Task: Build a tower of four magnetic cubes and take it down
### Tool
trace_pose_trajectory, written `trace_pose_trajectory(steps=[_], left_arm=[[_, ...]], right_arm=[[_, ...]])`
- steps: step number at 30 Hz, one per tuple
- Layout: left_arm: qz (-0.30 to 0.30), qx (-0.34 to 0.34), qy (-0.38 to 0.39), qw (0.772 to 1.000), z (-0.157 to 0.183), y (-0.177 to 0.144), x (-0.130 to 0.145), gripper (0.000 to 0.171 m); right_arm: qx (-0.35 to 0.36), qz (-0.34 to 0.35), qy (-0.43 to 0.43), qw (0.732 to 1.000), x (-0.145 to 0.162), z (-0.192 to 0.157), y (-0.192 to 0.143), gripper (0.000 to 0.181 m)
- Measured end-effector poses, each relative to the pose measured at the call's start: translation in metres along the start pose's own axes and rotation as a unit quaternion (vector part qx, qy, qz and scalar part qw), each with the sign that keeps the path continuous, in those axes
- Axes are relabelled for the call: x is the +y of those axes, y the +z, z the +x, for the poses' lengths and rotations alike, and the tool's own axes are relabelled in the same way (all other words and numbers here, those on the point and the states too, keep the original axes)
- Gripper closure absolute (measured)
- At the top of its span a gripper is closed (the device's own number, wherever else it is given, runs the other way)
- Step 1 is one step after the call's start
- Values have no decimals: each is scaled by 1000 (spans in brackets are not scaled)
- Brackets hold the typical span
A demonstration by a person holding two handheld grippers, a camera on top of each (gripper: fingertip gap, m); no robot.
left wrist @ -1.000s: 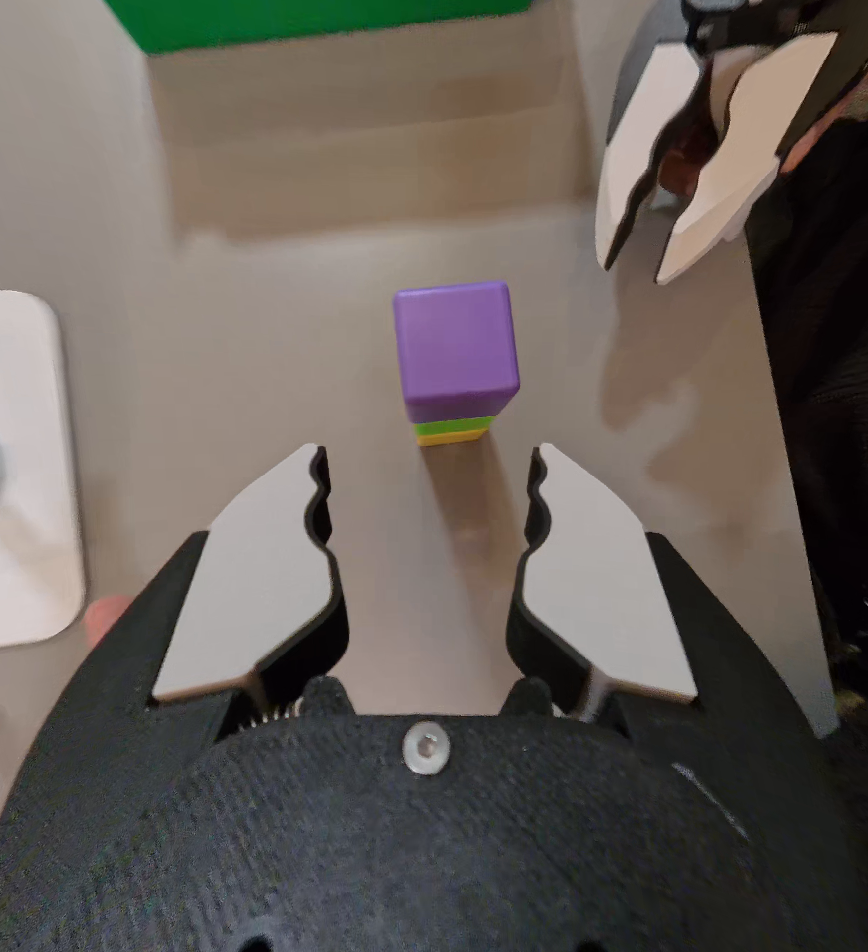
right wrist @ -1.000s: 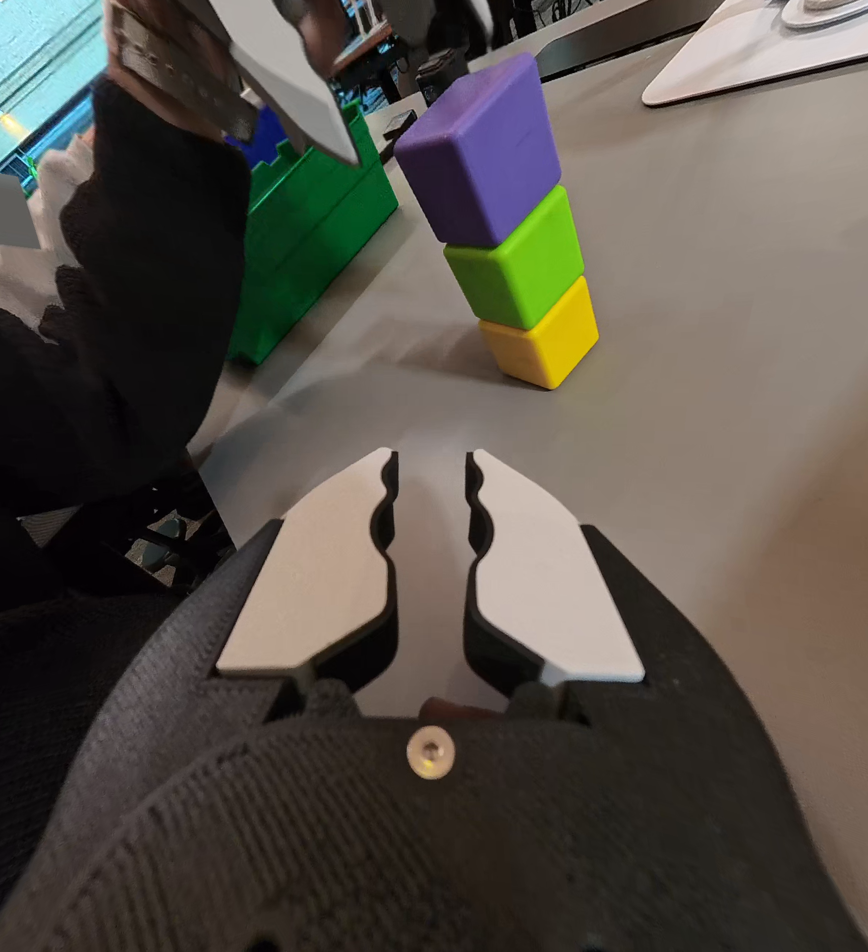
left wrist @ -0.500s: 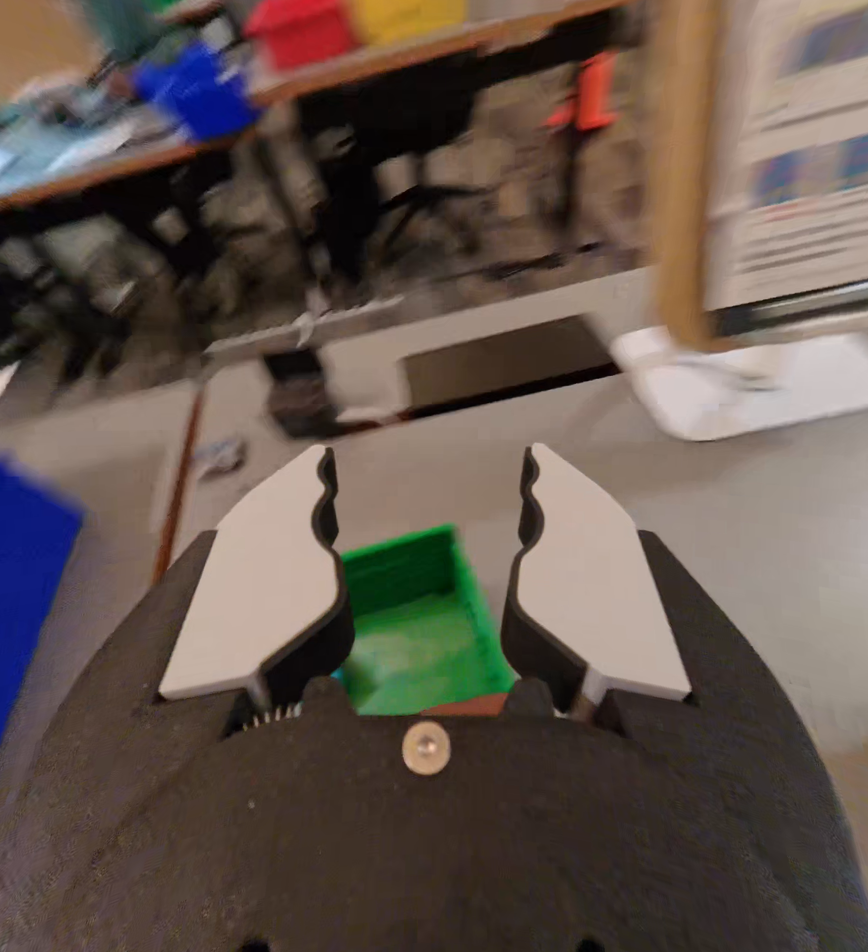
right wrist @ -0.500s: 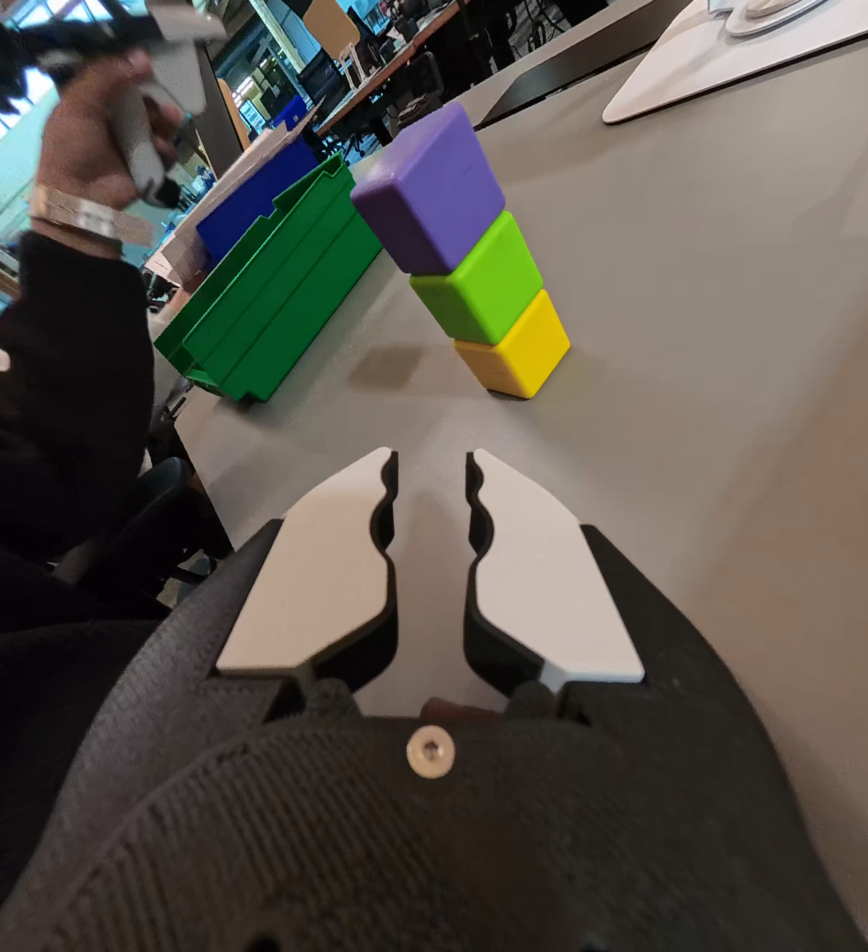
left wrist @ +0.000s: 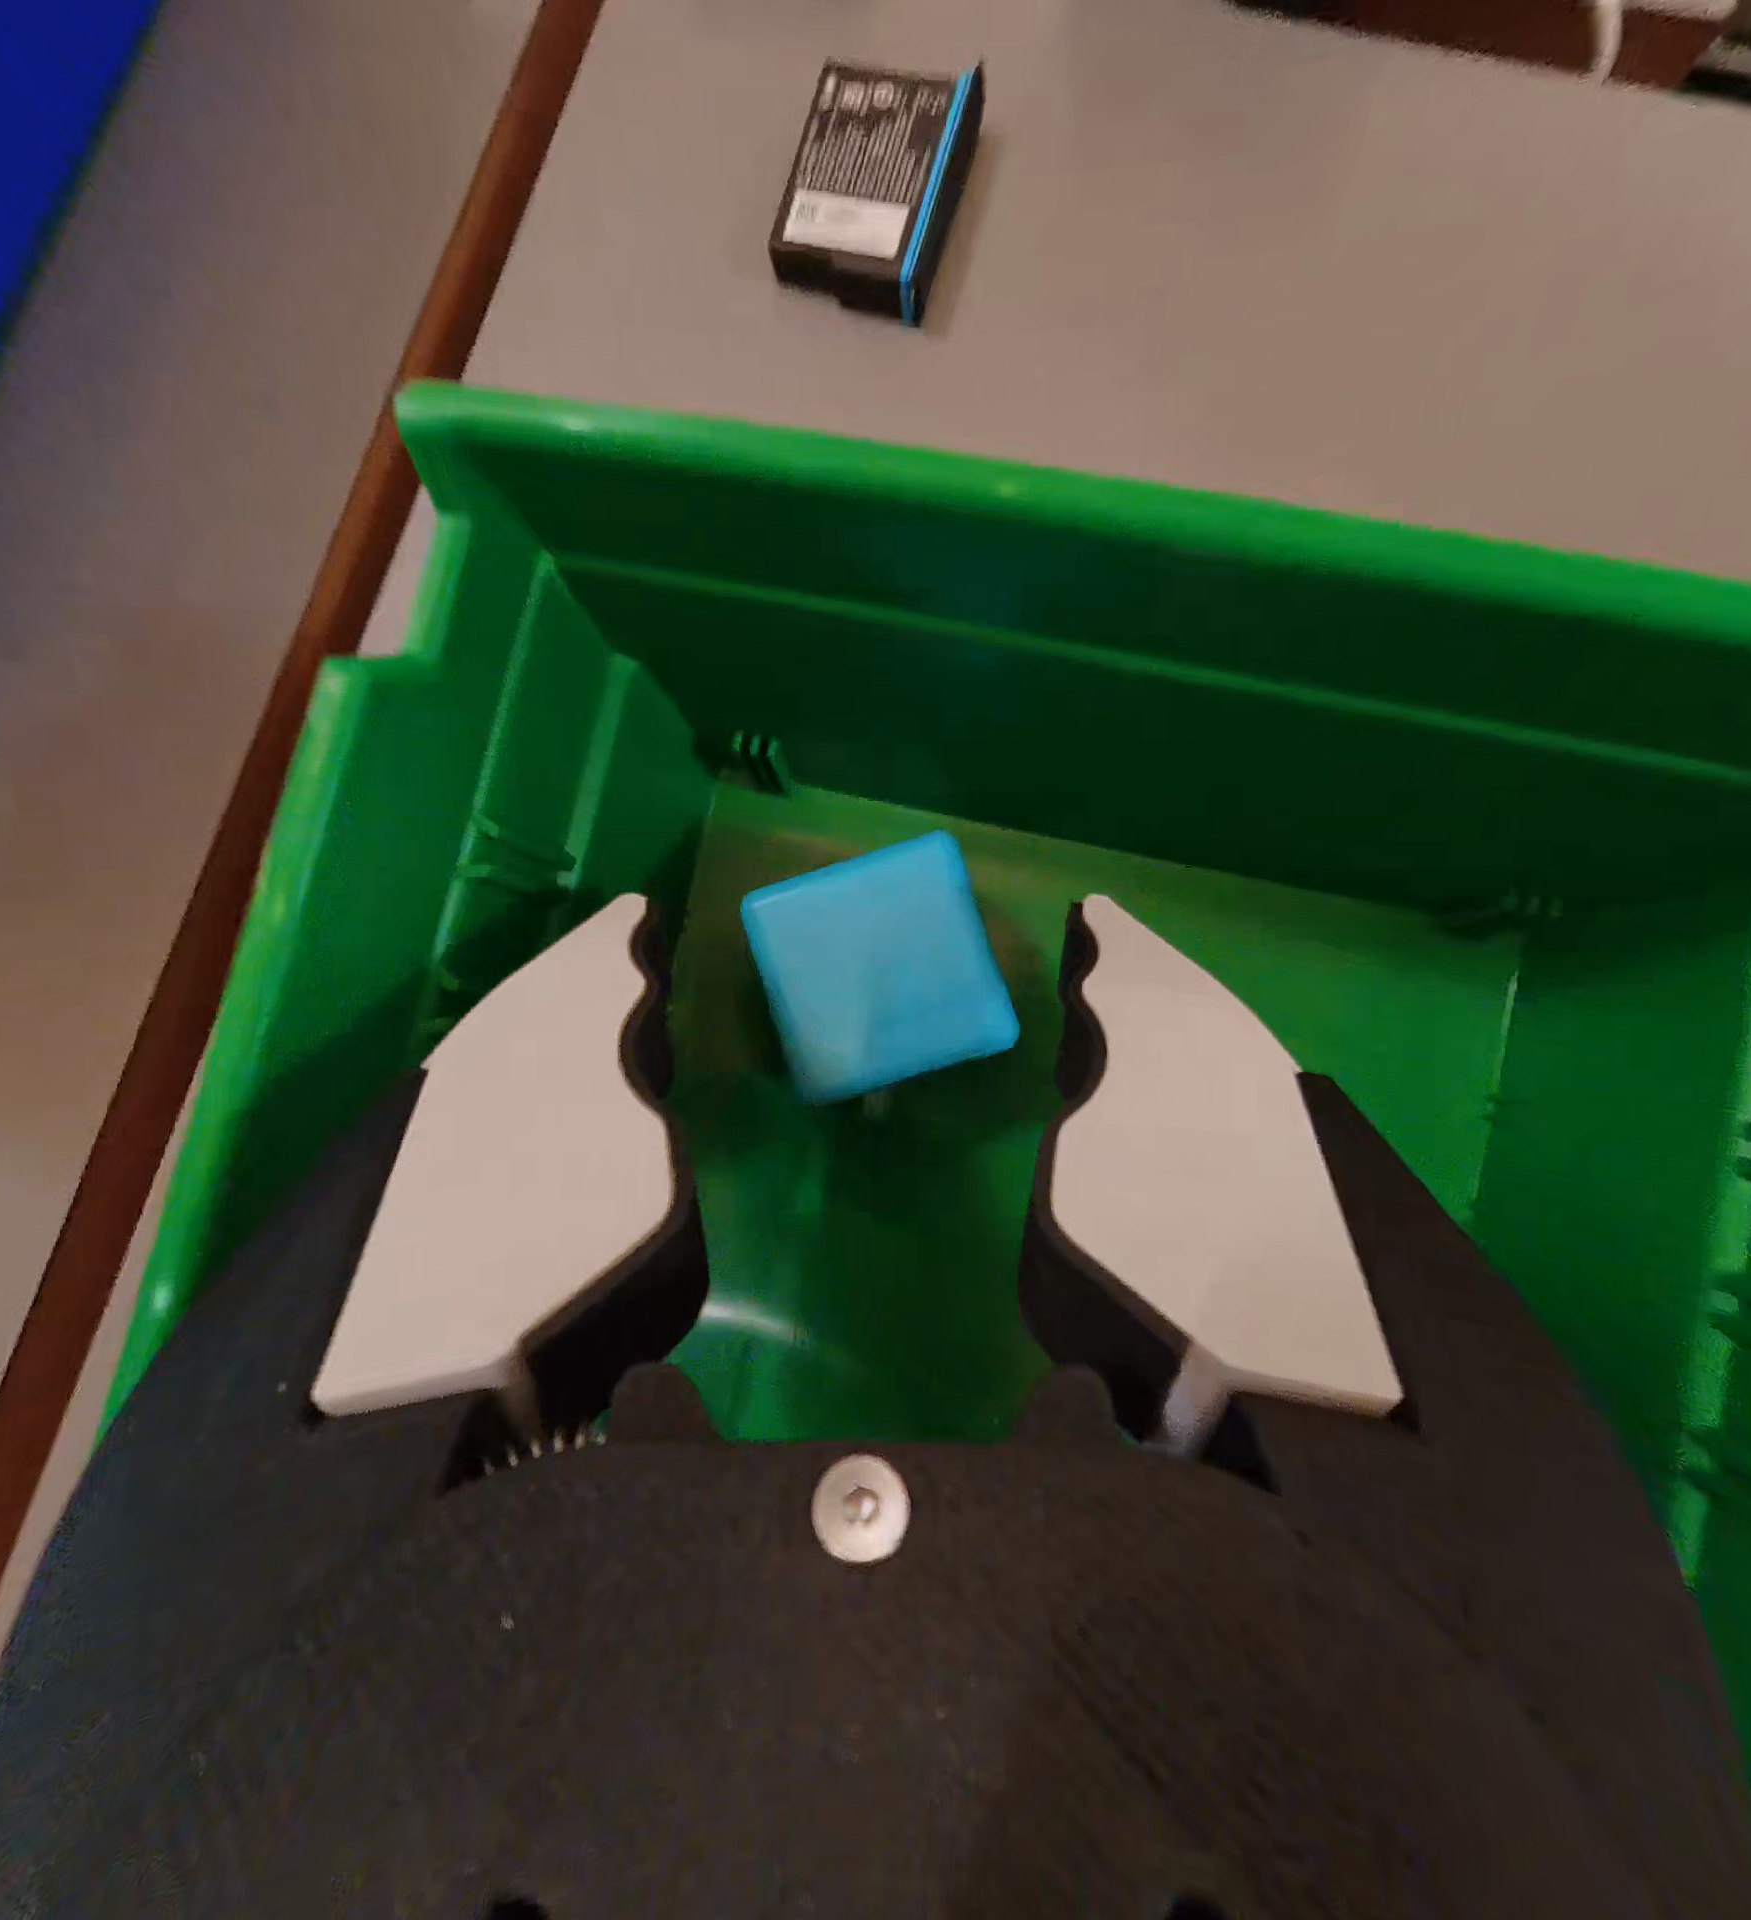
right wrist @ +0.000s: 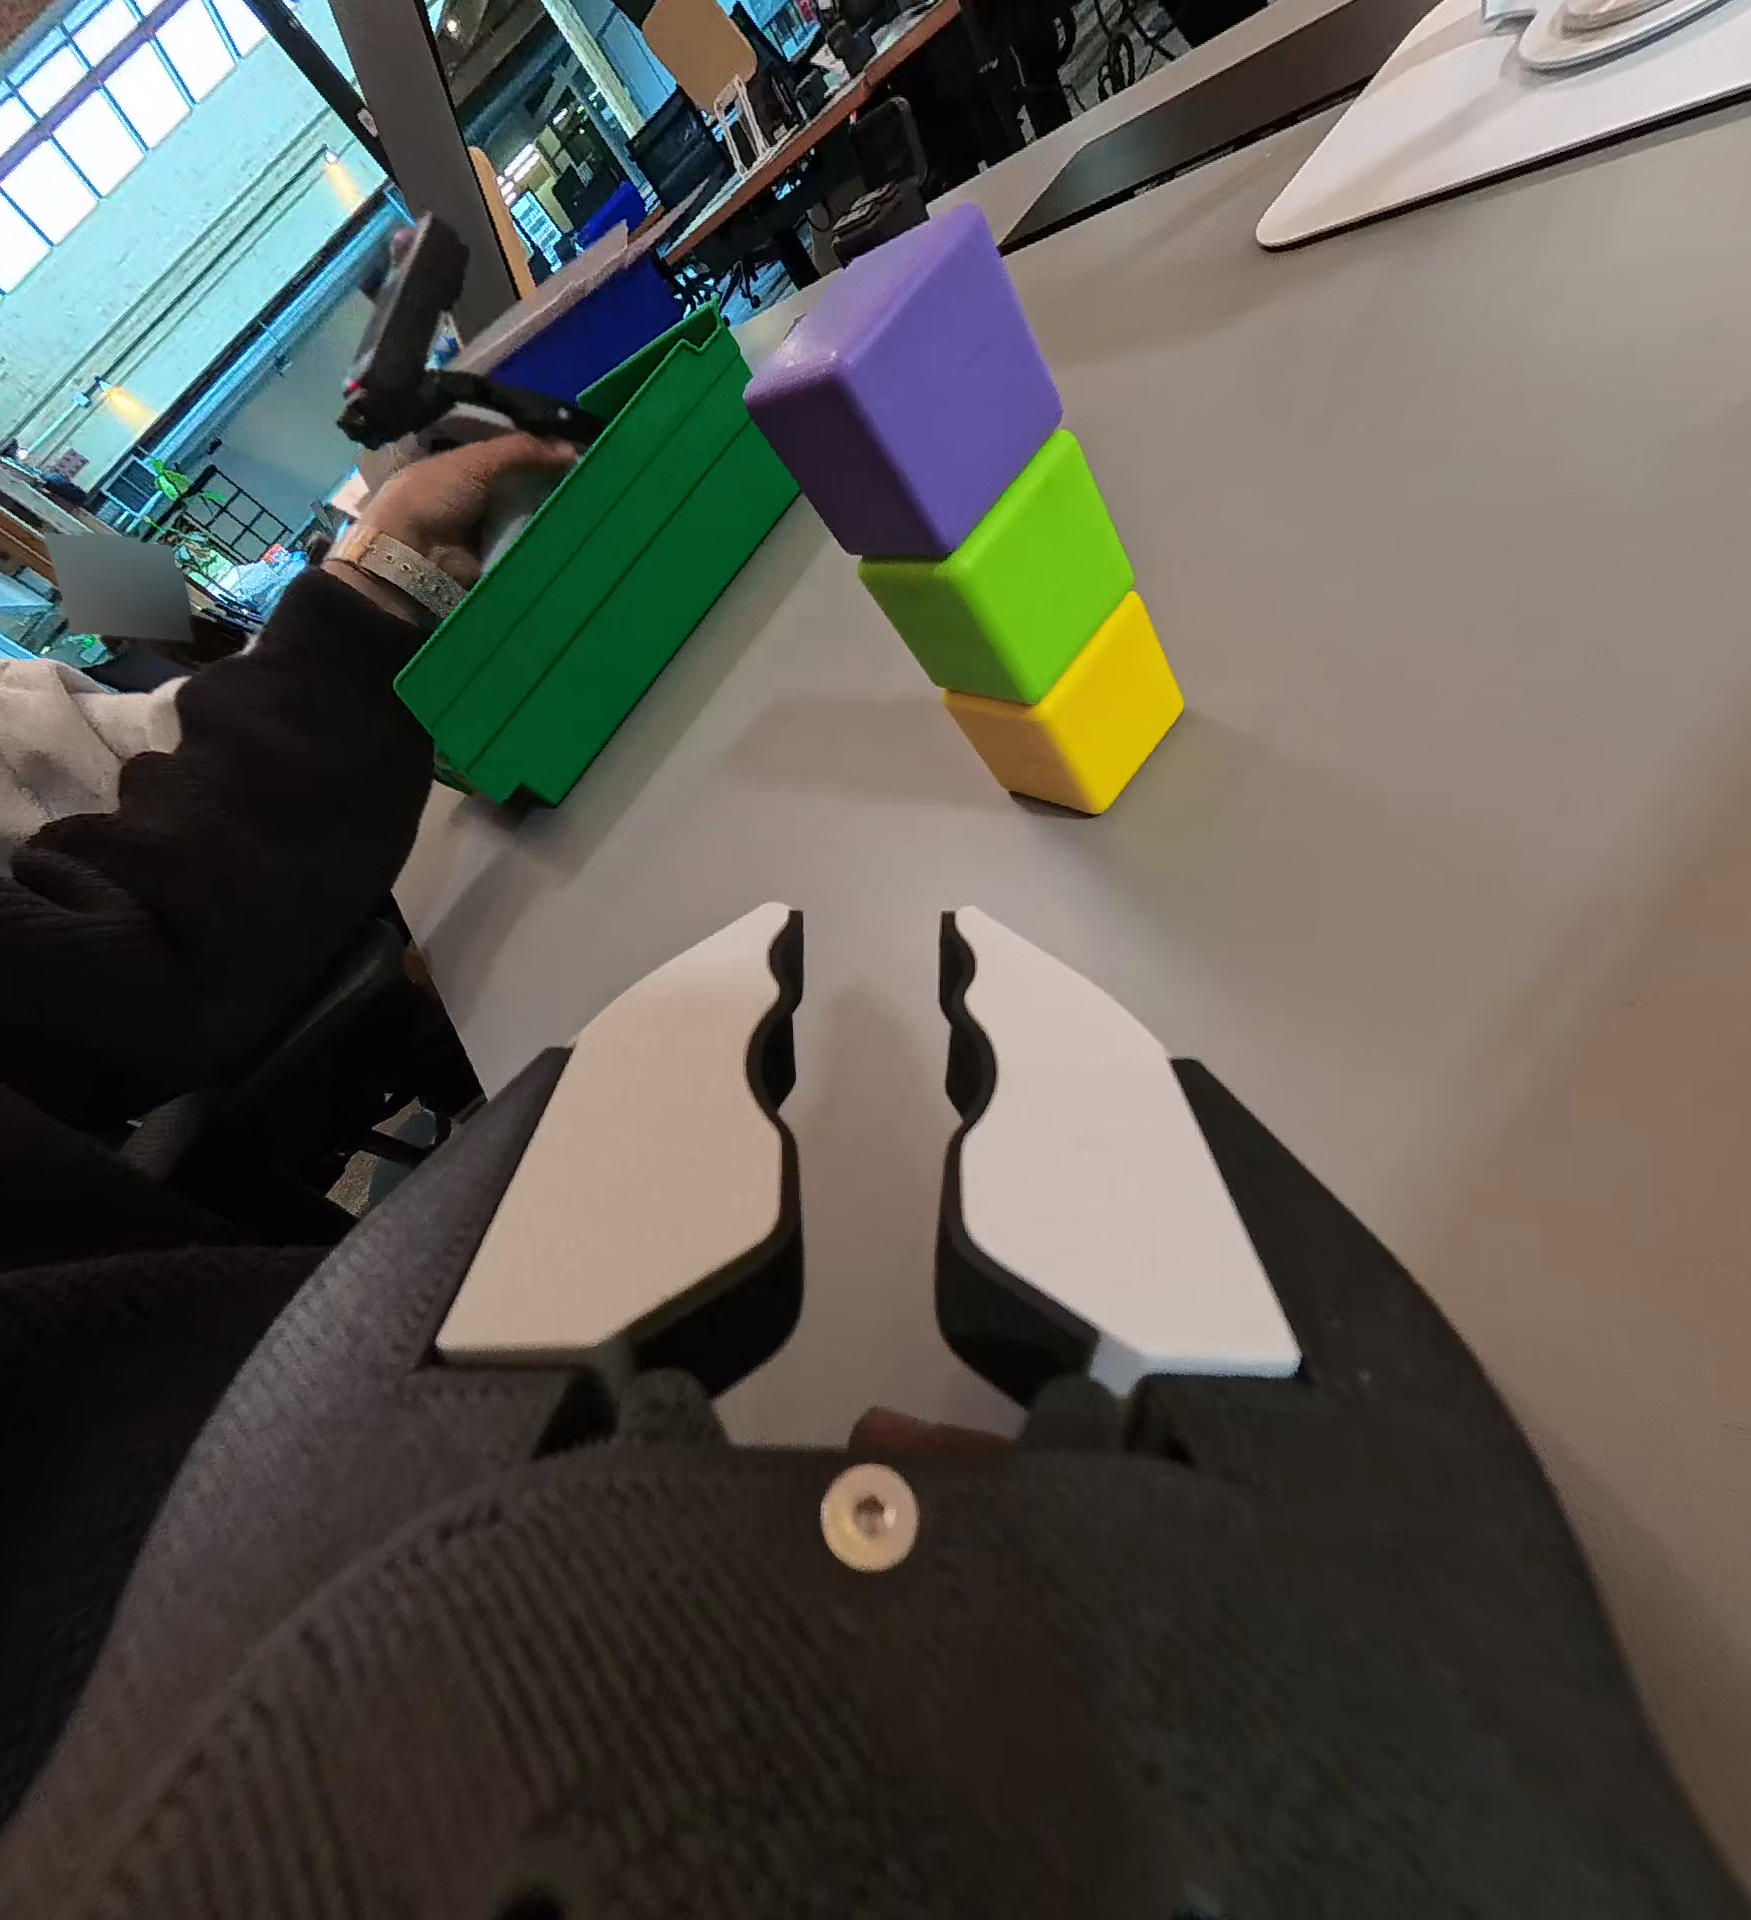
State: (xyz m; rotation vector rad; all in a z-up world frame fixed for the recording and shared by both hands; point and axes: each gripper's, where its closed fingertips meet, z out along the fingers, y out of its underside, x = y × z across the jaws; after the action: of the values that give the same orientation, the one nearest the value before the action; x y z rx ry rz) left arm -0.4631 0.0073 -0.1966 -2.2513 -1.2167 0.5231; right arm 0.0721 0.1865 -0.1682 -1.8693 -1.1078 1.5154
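Note:
My left gripper (left wrist: 860, 914) is open and reaches down into a green bin (left wrist: 1110, 582). A light blue cube (left wrist: 876, 966) lies tilted on the bin floor between the fingertips, and neither finger touches it. My right gripper (right wrist: 871, 920) is empty, its fingers a narrow gap apart, low over the grey table (right wrist: 1422, 831). Ahead of it stands a leaning stack: a purple cube (right wrist: 912, 384) on a lime green cube (right wrist: 1006, 571) on a yellow cube (right wrist: 1079, 707). The green bin (right wrist: 590, 603) stands left of the stack, with a person's hand (right wrist: 455, 499) at its far end.
A small black box with a blue edge (left wrist: 876, 187) lies on the table beyond the bin. A blue bin (right wrist: 590, 332) stands behind the green one. A brown table edge (left wrist: 331, 623) runs beside the bin. A white pad (right wrist: 1525, 114) lies far right. A black sleeve (right wrist: 227, 779) is at left. Tip to tip, the grippers are about 55 cm apart.
My left gripper has swung away from above the cube stack, over to the green bin, and now has the blue cube between its open fingers. My right gripper has barely moved.

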Motion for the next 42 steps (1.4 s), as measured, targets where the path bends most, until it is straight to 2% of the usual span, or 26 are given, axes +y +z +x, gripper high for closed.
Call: trace_pose_trajectory(steps=[3, 4, 5, 7, 12, 14, 16, 18, 20, 23, 25, 26, 28, 29, 30, 31, 34, 36, 40, 42], left_arm=[[-32, 16, -14, 999, 5, 13, 16, 96], [-36, 21, -18, 999, 6, 16, 18, 102], [-30, 29, -17, 999, 6, 16, 18, 118], [-1, 92, -5, 996, 18, 6, 8, 122], [114, 189, 18, 975, 41, -66, -44, 121], [166, 207, 61, 962, 58, -107, -64, 121], [208, 236, 120, 942, 90, -153, -75, 121], [245, 283, 197, 906, 135, -200, -76, 121], [262, 329, 275, 865, 184, -242, -63, 121], [281, 398, 397, 778, 258, -294, -31, 120], [267, 447, 467, 714, 303, -317, -2, 119], [255, 478, 510, 668, 324, -327, 17, 119], [233, 533, 601, 548, 353, -339, 61, 119], [233, 546, 630, 502, 365, -339, 76, 119], [233, 556, 645, 469, 376, -336, 87, 119], [223, 570, 649, 452, 386, -332, 96, 119], [182, 601, 651, 427, 406, -317, 114, 119], [165, 588, 662, 435, 412, -304, 114, 119], [149, 626, 642, 417, 415, -303, 115, 119], [146, 630, 636, 420, 418, -302, 112, 120]], right_arm=[[-2, 0, 1, 1000, 0, -1, 0, 156], [-3, 0, 1, 1000, 0, -1, 0, 156], [-3, 0, 2, 1000, 0, -1, 0, 156], [-4, 1, 1, 1000, 0, -2, 0, 156], [-5, 0, 3, 1000, 0, -2, 0, 156], [-5, -1, 2, 1000, 1, -2, 1, 156], [-5, -1, 1, 1000, 1, -2, 1, 156], [-4, -1, 1, 1000, 1, -2, 1, 156], [-2, -1, -1, 1000, 1, -1, 0, 156], [4, -1, -3, 1000, 2, 0, -2, 156], [8, 3, -5, 1000, 1, 1, -4, 156], [10, 4, -7, 1000, 1, 1, -5, 156], [11, 4, -12, 1000, 1, 0, -6, 157], [9, 4, -14, 1000, 1, -2, -6, 157], [7, 7, -17, 1000, 0, -5, -6, 158], [5, 10, -21, 1000, 0, -7, -6, 159], [11, 1, -41, 999, 3, -10, -4, 159], [15, -6, -52, 999, 7, -11, -3, 159], [29, -6, -54, 998, 10, -8, -8, 159], [38, -6, -51, 998, 11, -5, -11, 159]])
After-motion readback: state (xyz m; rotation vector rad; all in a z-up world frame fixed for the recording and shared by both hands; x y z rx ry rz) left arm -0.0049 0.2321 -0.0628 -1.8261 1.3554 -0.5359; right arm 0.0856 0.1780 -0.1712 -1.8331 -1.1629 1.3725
